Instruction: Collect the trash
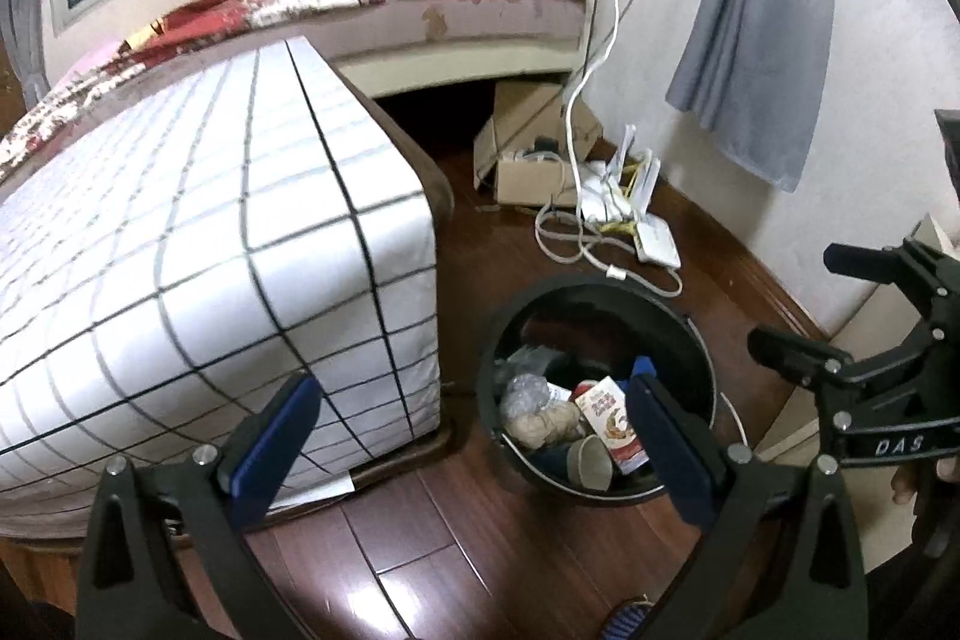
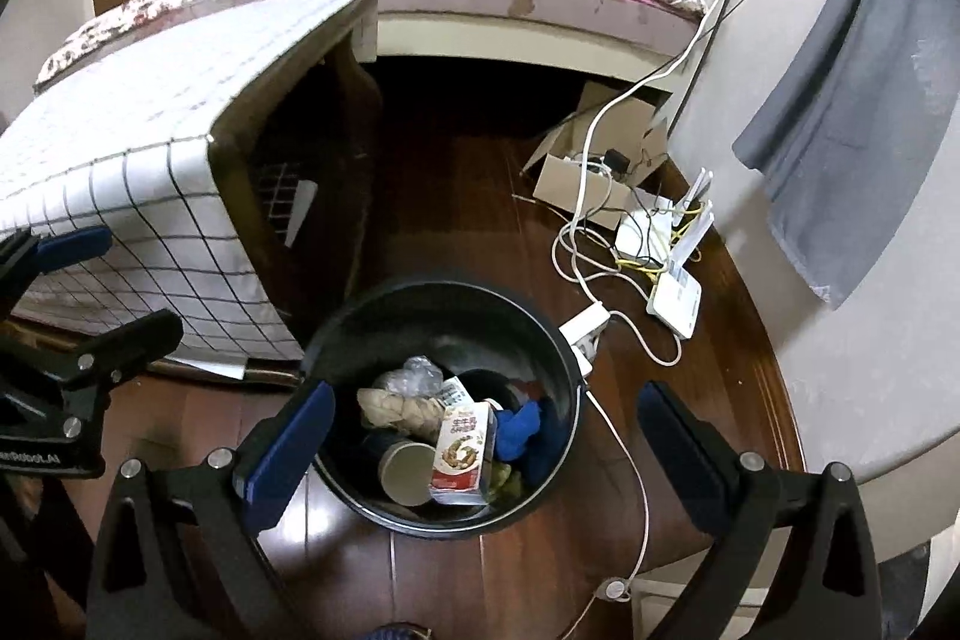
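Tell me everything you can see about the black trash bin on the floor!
The black trash bin is round, smooth and shiny, probably plastic, with no lid. It stands upright on the dark wooden floor, beside the table draped in a white checked cloth. Inside lie a red-and-white milk carton, a paper cup on its side, a crumpled clear plastic wrapper, a beige crumpled wad and something blue. A white power strip sits against its rim. Neither gripper touches it.
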### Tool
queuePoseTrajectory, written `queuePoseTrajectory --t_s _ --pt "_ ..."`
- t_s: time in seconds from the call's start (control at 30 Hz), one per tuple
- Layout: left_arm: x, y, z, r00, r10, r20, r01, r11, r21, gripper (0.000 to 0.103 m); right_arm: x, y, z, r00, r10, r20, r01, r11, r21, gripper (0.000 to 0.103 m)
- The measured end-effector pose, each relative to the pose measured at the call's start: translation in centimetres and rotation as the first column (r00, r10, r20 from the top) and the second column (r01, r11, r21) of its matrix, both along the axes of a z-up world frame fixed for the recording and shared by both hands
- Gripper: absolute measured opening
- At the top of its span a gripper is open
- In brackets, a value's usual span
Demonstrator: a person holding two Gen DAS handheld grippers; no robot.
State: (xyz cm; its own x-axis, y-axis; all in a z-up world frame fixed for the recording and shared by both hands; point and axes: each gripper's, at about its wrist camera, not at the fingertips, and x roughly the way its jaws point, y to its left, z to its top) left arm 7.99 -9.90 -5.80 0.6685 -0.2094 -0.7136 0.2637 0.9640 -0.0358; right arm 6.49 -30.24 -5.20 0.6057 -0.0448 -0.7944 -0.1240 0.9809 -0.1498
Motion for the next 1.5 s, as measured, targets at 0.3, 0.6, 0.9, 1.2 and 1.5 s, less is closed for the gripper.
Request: queuePoseTrajectory --t_s 0.3,0.6,0.9,1.2,1.5 --pt "-3.4 2.1 4.2 0.995 0.027 0.098 -0.027 1.000 -0.001 0.102 -3.5 2.3 4.4 0.996 -0.029 0.081 0.027 0.999 0.020 0.102" --pt "-6.9 5.2 8.9 0.979 0.073 0.190 -0.078 0.997 0.024 0.102 -7.7 5.5 10.8 0.982 -0.041 0.185 0.036 0.999 0.029 0.102" --pt "-11.3 6.8 12.5 0.965 0.085 0.247 -0.086 0.996 -0.008 0.102 -12.2 8.2 15.1 0.964 -0.037 0.263 0.036 0.999 0.007 0.102" --pt "-13.2 8.0 14.2 0.951 0.091 0.297 -0.081 0.996 -0.044 0.102 -14.3 8.9 17.5 0.946 -0.046 0.320 0.045 0.999 0.011 0.102" --pt "-13.1 8.3 14.8 0.947 0.100 0.304 -0.080 0.994 -0.076 0.102 -14.4 9.3 17.3 0.948 -0.038 0.316 0.036 0.999 0.013 0.102"
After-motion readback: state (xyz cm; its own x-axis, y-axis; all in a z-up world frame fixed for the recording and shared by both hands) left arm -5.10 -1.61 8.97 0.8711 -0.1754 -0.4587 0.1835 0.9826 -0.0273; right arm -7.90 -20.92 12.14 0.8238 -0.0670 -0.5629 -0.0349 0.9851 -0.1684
